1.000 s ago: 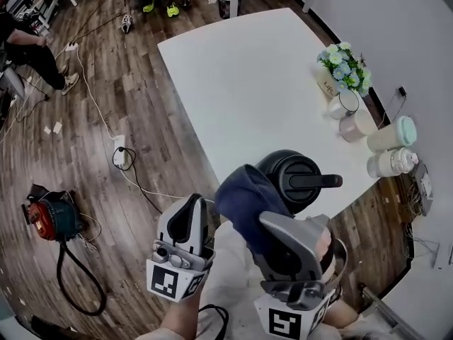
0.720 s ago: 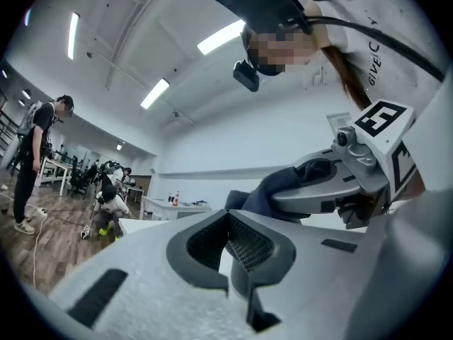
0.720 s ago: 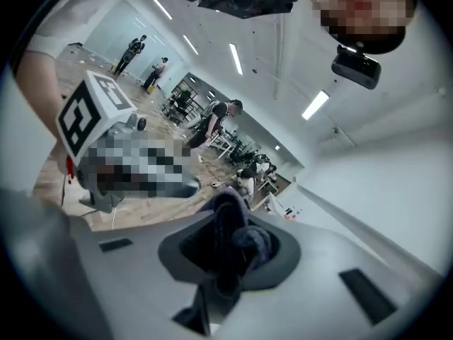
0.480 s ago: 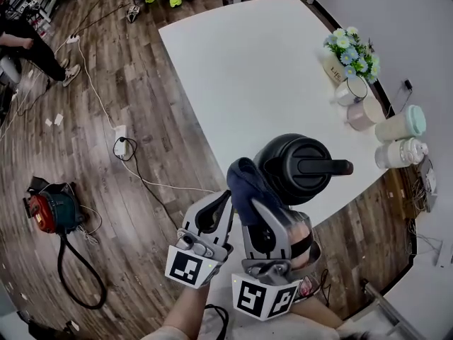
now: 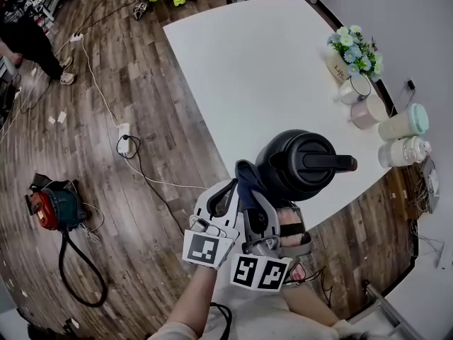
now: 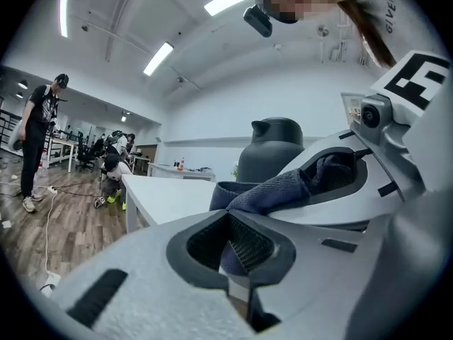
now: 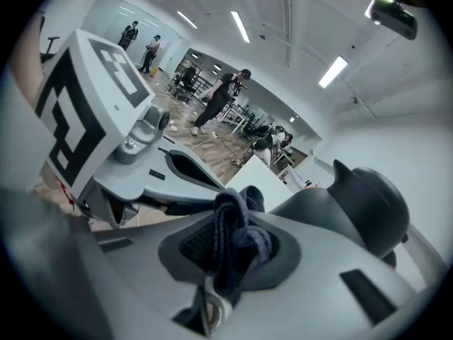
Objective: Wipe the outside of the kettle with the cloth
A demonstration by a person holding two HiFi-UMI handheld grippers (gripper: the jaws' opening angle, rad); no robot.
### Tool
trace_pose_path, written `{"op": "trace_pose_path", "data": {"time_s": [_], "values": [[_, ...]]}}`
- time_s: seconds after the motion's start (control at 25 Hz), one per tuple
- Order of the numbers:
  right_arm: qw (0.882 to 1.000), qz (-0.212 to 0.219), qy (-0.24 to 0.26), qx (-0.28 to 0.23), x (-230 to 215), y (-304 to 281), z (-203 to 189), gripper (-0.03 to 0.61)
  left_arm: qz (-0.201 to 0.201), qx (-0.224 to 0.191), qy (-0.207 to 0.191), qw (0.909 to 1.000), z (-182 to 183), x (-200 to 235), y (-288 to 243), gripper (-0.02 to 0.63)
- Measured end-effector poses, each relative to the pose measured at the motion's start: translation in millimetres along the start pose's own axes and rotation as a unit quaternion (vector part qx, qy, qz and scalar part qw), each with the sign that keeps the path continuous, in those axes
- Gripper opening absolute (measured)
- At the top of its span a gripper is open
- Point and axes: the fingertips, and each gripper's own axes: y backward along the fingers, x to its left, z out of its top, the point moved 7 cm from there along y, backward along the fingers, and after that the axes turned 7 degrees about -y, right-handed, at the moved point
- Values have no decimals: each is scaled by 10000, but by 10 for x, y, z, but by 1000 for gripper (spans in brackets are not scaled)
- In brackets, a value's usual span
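A black kettle [image 5: 301, 163] stands on the white table [image 5: 262, 69] close to its near edge; it also shows as a dark body [image 6: 272, 154] ahead in the left gripper view and at the right [image 7: 361, 204] in the right gripper view. My right gripper [image 5: 249, 191] is shut on a dark blue cloth [image 5: 245, 179], which lies against the kettle's left side. The cloth is bunched between the jaws [image 7: 237, 243]. My left gripper [image 5: 225, 195] sits just left of the right one, shut with nothing held, and the cloth [image 6: 276, 190] shows beyond its tips [image 6: 230, 222].
A flower pot [image 5: 352, 52], two mugs [image 5: 354, 87] and two lidded jars [image 5: 403, 122] line the table's right edge. On the wooden floor lie a red vacuum cleaner [image 5: 49, 207], a power strip with cables [image 5: 124, 144] and a standing person [image 5: 25, 41] far left.
Both grippers have drawn together and moved towards the kettle. The cloth went from above the kettle's left rim down to its left side. The left gripper shifted right.
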Motion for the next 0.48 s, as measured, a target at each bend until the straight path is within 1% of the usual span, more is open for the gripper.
{"op": "trace_pose_path", "data": {"time_s": [0.16, 0.24, 0.32, 0.36, 0.4, 0.48], "values": [[9994, 263, 85, 223, 116, -60, -59, 52, -45, 155, 8, 9999, -172, 5, 32, 8], [9984, 514, 121, 178, 182, -19, -58, 52, -30, 274, 218, 9994, -204, -4, 94, 8], [9971, 751, 69, -134, 171, 110, 3, 52, 49, 247, 351, 9991, -153, -12, 208, 8], [9960, 808, 2, -380, 115, 198, 56, 52, 97, 134, 347, 9993, -75, -14, 271, 8], [9945, 813, -57, -664, 33, 293, 120, 52, 149, -30, 350, 9993, 54, -22, 326, 8], [9900, 674, -54, -1238, -166, 483, 253, 52, 210, -383, 293, 9986, 363, -60, 406, 8]]}}
